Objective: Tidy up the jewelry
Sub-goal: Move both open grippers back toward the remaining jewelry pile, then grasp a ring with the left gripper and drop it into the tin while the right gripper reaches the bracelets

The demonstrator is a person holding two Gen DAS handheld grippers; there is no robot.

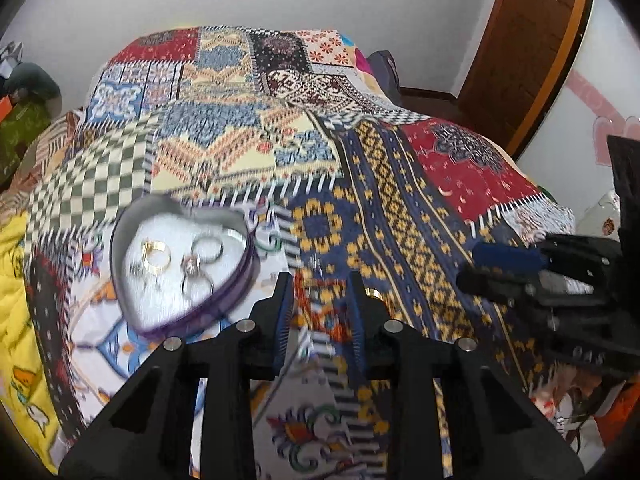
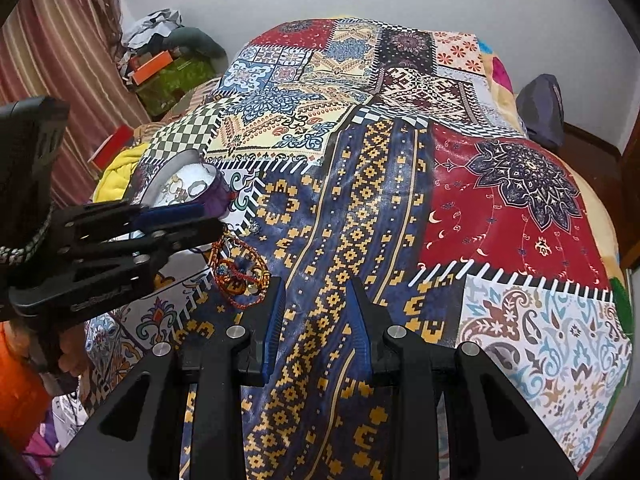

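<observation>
Rings are seen gathered in a heart-shaped tin [image 1: 132,280] on the bed's patchwork blanket [image 1: 400,208]. Both grippers — left [image 1: 320,284], right [image 2: 316,288] — are held with fingers spread, nothing gripped.

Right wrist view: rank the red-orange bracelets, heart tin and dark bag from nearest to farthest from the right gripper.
From the right gripper:
1. Red-orange bracelets, just left of its left finger on the bedspread.
2. Heart tin, farther up-left, partly behind the left gripper.
3. Dark bag, far right, past the bed's edge.
</observation>
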